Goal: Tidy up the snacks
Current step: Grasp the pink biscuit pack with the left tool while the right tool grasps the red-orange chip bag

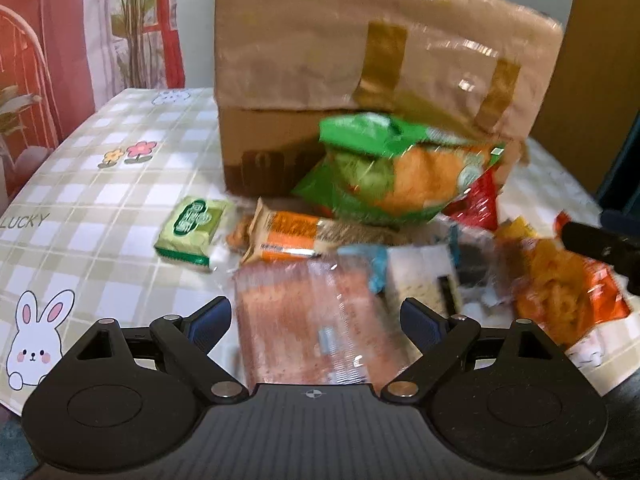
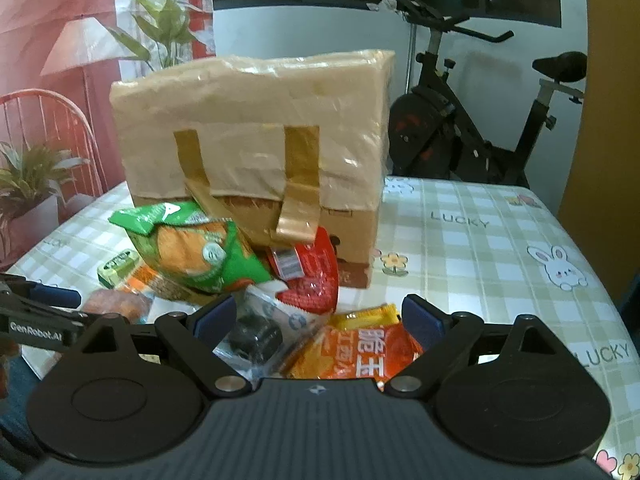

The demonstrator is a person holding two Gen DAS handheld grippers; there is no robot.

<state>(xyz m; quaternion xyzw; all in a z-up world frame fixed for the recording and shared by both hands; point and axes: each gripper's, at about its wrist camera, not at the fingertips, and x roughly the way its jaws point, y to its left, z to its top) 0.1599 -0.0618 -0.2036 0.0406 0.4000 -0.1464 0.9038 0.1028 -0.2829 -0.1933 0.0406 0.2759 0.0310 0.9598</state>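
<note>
Left gripper [image 1: 316, 316]: jaws wide, nothing held, tilted down over pink wafer pack [image 1: 308, 320] near table's front edge. Right gripper [image 2: 318, 316]: jaws wide, empty, above orange snack bag [image 2: 360, 352] & clear-wrapped dark item [image 2: 256, 338]. Behind: green chip bag [image 2: 192, 252], red packet [image 2: 312, 276], then taped cardboard box [image 2: 252, 148] toward table [image 2: 480, 248] far edge.

Cardboard box [image 2: 256, 152]: matt brown board, upper part wrapped in glossy clear film with shiny brown tape strips. Green snack bag [image 1: 384, 176]: glossy plastic foil, creased. Worktop [image 2: 480, 248]: smooth checked covering, slight sheen. Left gripper [image 1: 316, 320]: matt black plastic, bright metal pivots.
</note>
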